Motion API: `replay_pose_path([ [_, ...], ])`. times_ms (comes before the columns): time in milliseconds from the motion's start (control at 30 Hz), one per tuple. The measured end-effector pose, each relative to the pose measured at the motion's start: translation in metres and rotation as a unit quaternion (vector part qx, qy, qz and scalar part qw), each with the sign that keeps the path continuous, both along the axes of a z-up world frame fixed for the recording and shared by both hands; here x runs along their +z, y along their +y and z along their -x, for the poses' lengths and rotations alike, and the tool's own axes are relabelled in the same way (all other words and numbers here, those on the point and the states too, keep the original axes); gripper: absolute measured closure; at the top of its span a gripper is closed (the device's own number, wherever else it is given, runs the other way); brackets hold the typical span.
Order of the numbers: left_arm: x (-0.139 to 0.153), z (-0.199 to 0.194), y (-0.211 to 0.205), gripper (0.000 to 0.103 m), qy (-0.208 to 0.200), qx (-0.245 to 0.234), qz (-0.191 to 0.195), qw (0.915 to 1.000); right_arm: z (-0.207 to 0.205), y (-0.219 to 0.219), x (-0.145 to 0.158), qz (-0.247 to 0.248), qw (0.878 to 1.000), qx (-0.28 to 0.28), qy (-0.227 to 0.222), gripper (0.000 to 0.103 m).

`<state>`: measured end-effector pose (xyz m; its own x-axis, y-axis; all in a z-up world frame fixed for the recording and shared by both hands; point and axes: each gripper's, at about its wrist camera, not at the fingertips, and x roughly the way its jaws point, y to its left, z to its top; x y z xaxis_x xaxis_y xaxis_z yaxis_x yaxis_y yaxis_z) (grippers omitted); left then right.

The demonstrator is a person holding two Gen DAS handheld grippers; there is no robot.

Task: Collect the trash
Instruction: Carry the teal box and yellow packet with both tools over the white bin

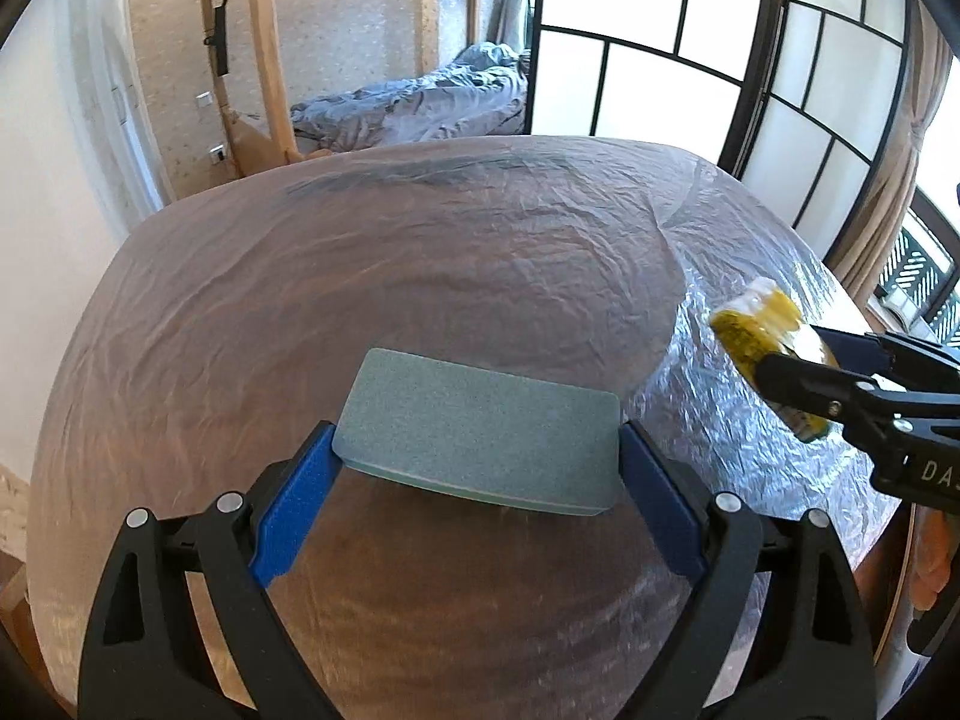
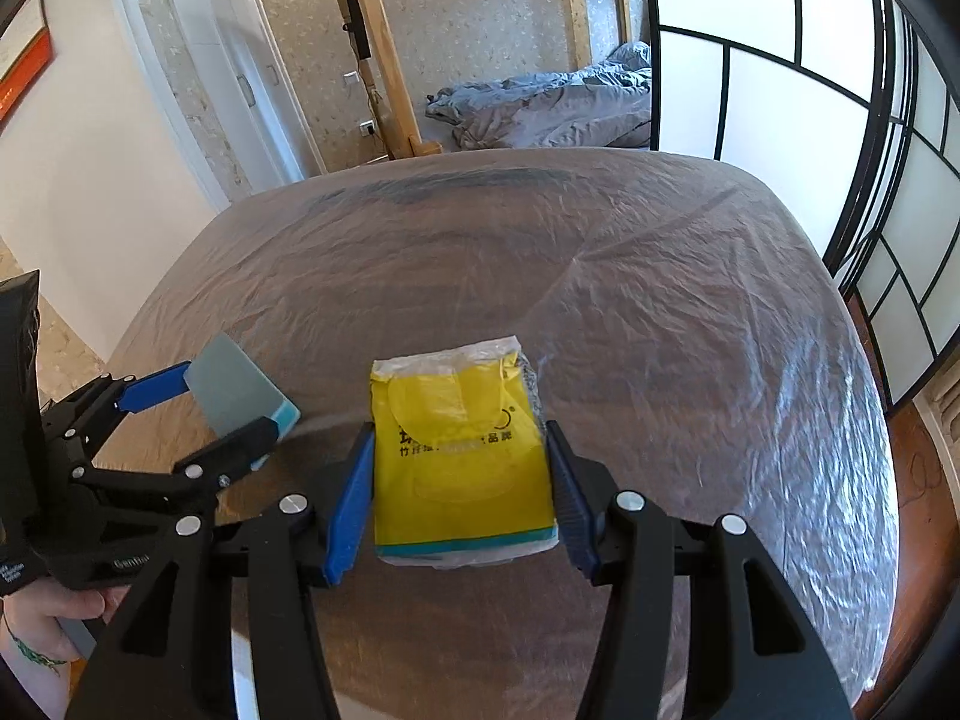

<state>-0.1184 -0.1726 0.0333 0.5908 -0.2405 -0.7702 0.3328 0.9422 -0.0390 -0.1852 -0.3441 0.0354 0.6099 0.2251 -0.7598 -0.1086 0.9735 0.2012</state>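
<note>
At nine o'clock in my right wrist view I see my left gripper (image 2: pixel 231 420), its blue fingers (image 2: pixel 150 391) spread wide and pinching a grey-green sponge (image 2: pixel 237 387) by its short ends; the person's hand (image 2: pixel 54 618) shows under it at about eight o'clock. In the left wrist view that sponge (image 1: pixel 480 432) sits dead centre, level between the pads and lifted clear of the bench (image 1: pixel 360 240), which wears a crinkled clear plastic sheet (image 1: pixel 750 420). Moving right, my right gripper (image 2: pixel 459 468) is clamped on a yellow tissue pack (image 2: pixel 462 450) with black print, held by its two long sides, above the bench centre at six o'clock. From the left wrist view the same pack (image 1: pixel 762 336) pokes out of the right gripper (image 1: pixel 804 369) at three o'clock. Beyond the bench, at twelve o'clock, a bed with rumpled grey bedding (image 2: pixel 552 102) lies behind a wooden post (image 2: pixel 384 48), and paper-panelled screens (image 2: pixel 780 60) fill one to three o'clock.
</note>
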Motion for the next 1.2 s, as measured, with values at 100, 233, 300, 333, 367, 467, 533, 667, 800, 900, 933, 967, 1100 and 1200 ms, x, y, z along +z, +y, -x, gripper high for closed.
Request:
replay_pose_path([
  [100, 0.001, 0.012, 0.003, 0.01, -0.002, 0.012, -0.001, 0.9999, 0.011, -0.002, -0.003, -0.006, 1.0, 0.006, 0.001, 0.05],
  [233, 0.001, 0.03, 0.008, 0.01, -0.004, 0.028, 0.005, 0.9996, 0.028, 0.0, -0.006, -0.013, 1.0, 0.017, 0.004, 0.05],
  [300, -0.001, 0.04, 0.01, 0.01, -0.004, 0.03, 0.007, 0.9995, 0.038, 0.005, -0.009, -0.009, 1.0, 0.023, 0.005, 0.05],
  [333, -0.001, 0.045, 0.012, 0.01, -0.004, 0.031, 0.006, 0.9995, 0.042, 0.007, -0.01, -0.008, 1.0, 0.024, 0.007, 0.05],
  [367, -0.002, 0.049, 0.013, 0.01, -0.004, 0.032, 0.007, 0.9995, 0.048, 0.008, -0.011, -0.011, 1.0, 0.025, 0.009, 0.05],
  [467, 0.0, 0.065, 0.021, 0.01, -0.004, 0.035, 0.02, 0.9992, 0.065, 0.014, -0.009, -0.014, 1.0, 0.027, 0.008, 0.05],
  [533, 0.002, 0.074, 0.024, 0.01, -0.006, 0.031, 0.022, 0.9992, 0.076, 0.018, -0.009, -0.014, 1.0, 0.024, 0.004, 0.05],
  [667, 0.002, 0.091, 0.03, 0.01, -0.006, 0.018, 0.024, 0.9995, 0.102, 0.031, -0.01, -0.015, 1.0, 0.008, 0.0, 0.05],
  [800, 0.001, 0.113, 0.042, 0.01, -0.003, 0.004, 0.028, 0.9996, 0.13, 0.049, -0.015, -0.015, 1.0, -0.009, 0.007, 0.05],
  [900, -0.001, 0.129, 0.051, 0.01, 0.0, -0.006, 0.03, 0.9995, 0.147, 0.058, -0.019, -0.013, 1.0, -0.018, 0.013, 0.05],
  [933, -0.003, 0.135, 0.054, 0.01, 0.003, -0.009, 0.03, 0.9995, 0.154, 0.06, -0.021, -0.013, 1.0, -0.021, 0.017, 0.05],
  [967, -0.004, 0.139, 0.056, 0.01, 0.005, -0.011, 0.029, 0.9995, 0.158, 0.063, -0.022, -0.014, 0.999, -0.023, 0.02, 0.05],
  [1100, -0.011, 0.155, 0.061, 0.01, 0.018, -0.015, 0.029, 0.9993, 0.177, 0.075, -0.03, -0.01, 0.999, -0.022, 0.034, 0.05],
  [1200, -0.017, 0.163, 0.063, 0.01, 0.024, -0.011, 0.028, 0.9992, 0.187, 0.078, -0.037, -0.01, 0.999, -0.016, 0.045, 0.05],
])
